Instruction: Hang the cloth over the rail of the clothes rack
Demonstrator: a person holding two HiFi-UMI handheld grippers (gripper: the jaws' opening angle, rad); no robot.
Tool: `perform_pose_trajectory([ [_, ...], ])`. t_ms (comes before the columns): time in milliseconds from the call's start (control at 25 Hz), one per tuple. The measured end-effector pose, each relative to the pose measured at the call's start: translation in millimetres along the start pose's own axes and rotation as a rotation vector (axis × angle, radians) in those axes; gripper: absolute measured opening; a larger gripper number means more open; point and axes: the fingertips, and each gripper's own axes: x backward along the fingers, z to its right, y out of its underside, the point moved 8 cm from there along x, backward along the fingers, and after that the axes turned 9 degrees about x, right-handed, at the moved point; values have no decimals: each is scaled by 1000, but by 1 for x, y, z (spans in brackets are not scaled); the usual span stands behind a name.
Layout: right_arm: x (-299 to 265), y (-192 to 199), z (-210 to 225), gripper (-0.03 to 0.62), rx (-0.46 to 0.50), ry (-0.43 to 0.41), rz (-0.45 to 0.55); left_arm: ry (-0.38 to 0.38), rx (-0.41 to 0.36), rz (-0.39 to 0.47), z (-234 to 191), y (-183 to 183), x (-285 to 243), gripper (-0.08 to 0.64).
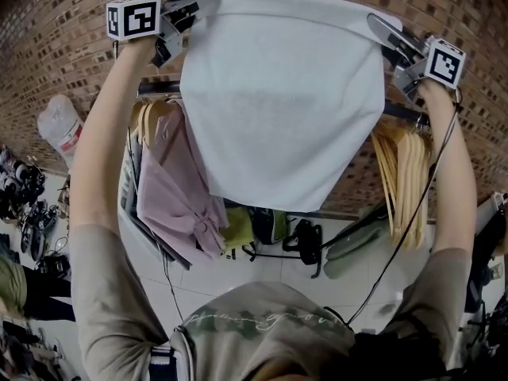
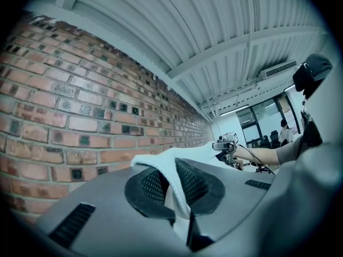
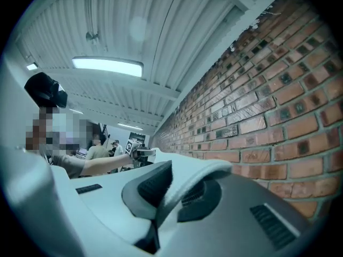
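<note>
Head view: we hold the cloth (image 1: 282, 101) spread high, left gripper (image 1: 198, 5) and right gripper (image 1: 385, 28) each clenched on a top corner. Its top edge runs parallel to the rail (image 1: 405, 117), which sits lower, behind the cloth (mostly hidden).

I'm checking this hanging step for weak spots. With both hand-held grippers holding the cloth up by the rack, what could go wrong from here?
1. The left hand-held gripper and right hand-held gripper each pinch only a top corner of the cloth; a slip might drop that side.
2. The cloth hides most of the rail, so the drape could land off-centre.
3. Its lower part hangs near the pink garment and wooden hangers and may snag.
</note>
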Motion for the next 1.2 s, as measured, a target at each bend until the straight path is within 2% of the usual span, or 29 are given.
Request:
perform_pose_trajectory([
  [200, -12, 30, 13, 17, -26, 13, -97, -39, 74, -61, -32, 40, -16, 17],
  [360, -15, 52, 22, 17, -53, 32, -121, -88, 64, -113, -45, 61, -26, 17],
  [440, -16, 61, 26, 17, -62, 29, -138, -96, 84, -122, -50, 69, -29, 17],
  [680, -11, 87, 33, 17, -198, 71, -208, -70, 182, -175, -53, 89, -37, 17],
  [1040, -16, 89, 27, 18, -221, 14, -189, -37, 251, -166, -57, 96, -35, 18],
  [1200, -15, 96, 31, 20, -252, 60, -220, 19, 270, -169, -54, 99, -36, 18],
])
